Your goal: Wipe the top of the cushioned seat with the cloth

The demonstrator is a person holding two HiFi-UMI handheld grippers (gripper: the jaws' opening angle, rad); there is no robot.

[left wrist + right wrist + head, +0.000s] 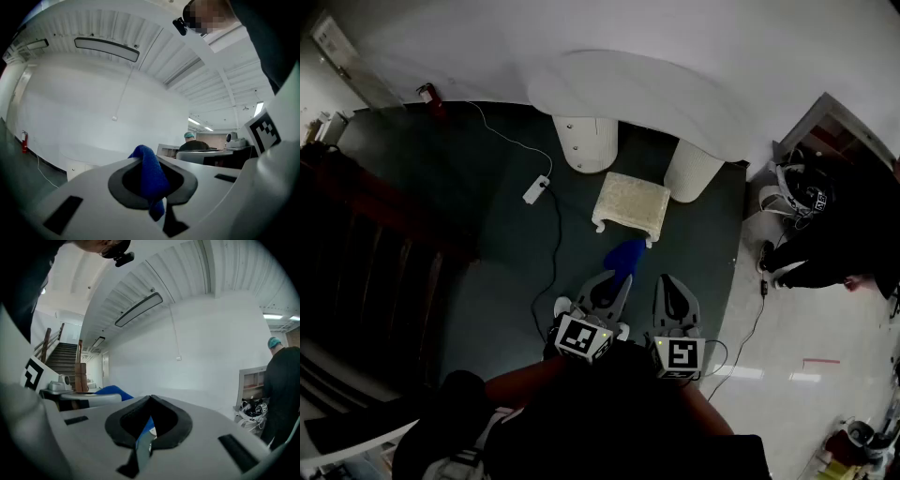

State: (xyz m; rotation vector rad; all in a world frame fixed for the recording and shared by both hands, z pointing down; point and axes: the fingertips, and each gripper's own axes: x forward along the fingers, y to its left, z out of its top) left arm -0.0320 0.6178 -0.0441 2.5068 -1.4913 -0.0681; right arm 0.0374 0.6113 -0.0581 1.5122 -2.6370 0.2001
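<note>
A cream cushioned seat (630,202) stands on the dark floor, in front of both grippers. My left gripper (622,279) is shut on a blue cloth (625,254), which hangs in the air just short of the seat's near edge. In the left gripper view the blue cloth (151,180) is pinched between the jaws of the left gripper (147,161). My right gripper (668,284) is beside it on the right, its jaws together with nothing held. In the right gripper view the right gripper (150,399) points up at a wall, and the blue cloth (110,391) shows at left.
Behind the seat a white table (628,84) stands on two round legs (588,142). A white power strip (535,189) and its cable lie on the floor to the left. A person in dark clothes (830,248) is at the right. Wooden stairs (366,253) run along the left.
</note>
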